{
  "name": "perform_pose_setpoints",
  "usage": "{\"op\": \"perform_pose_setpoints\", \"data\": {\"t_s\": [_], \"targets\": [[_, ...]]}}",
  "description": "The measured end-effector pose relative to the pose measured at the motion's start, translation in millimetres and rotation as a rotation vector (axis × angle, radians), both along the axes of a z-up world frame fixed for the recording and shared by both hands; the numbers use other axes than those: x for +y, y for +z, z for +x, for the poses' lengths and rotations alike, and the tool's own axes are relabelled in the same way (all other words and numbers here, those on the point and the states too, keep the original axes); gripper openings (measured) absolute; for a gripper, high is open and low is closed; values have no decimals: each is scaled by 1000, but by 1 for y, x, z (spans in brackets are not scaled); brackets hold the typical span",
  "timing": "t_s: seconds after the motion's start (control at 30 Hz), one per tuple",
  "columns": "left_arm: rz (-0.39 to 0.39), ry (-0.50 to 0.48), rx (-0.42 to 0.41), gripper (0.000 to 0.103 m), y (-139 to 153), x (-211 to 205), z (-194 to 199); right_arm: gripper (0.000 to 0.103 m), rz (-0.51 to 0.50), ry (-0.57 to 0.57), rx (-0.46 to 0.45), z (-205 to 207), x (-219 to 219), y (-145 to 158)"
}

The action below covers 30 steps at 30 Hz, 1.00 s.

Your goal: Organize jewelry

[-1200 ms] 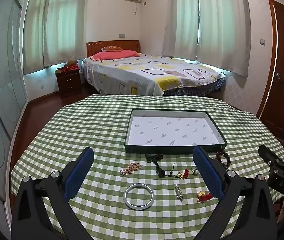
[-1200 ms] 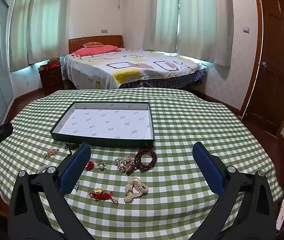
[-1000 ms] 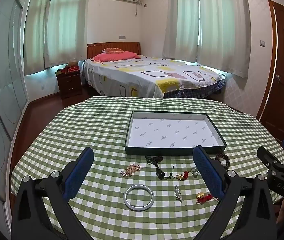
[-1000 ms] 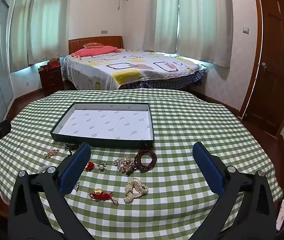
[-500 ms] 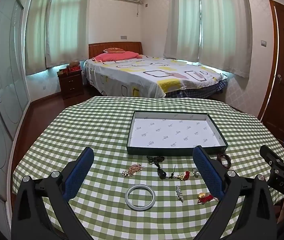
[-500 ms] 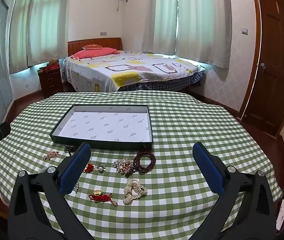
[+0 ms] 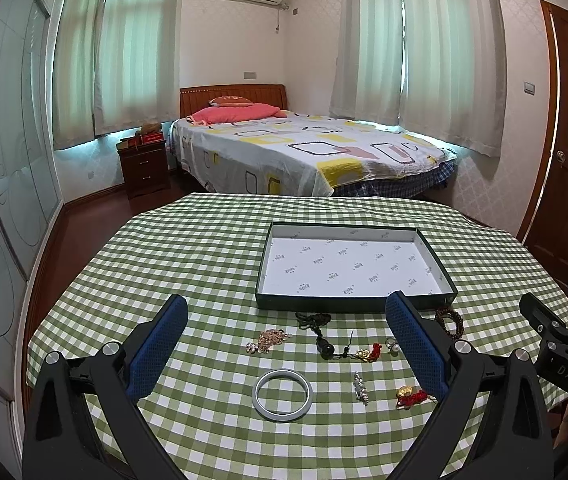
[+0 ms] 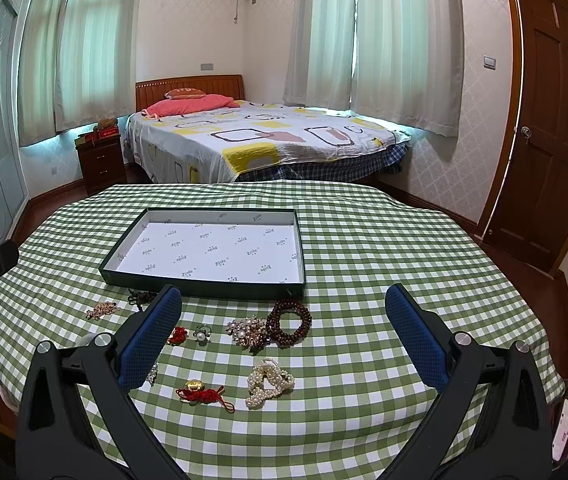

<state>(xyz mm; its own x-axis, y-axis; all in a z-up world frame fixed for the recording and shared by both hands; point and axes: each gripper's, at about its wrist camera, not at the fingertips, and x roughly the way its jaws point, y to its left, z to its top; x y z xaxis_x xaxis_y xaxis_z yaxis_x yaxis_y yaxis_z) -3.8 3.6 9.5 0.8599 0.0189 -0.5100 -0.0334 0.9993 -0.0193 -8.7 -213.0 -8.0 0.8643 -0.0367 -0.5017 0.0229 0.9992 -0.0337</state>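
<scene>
Your left hand-held gripper and right hand-held gripper both hang with jaws spread wide and nothing between their blue textured pads. On the green checked cloth of the surface, the jewelry lies loose just in front of the shallow rectangular tray: a smooth pale bangle, a knotted pearl strand, a dark red beaded bracelet.

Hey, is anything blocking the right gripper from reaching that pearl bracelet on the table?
Nothing visible does. The right gripper is open above the tablecloth, and the pearl bracelet lies in the open between its fingers, apart from the brooch and the red cord charm.
</scene>
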Motion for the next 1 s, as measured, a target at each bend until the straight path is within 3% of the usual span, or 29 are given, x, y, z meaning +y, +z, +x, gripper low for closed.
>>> {"op": "perform_pose_setpoints", "data": {"t_s": [1.0], "targets": [[1,2,6,96,2,1,-2,99,-1,1,-2,0,-1,3]]}}
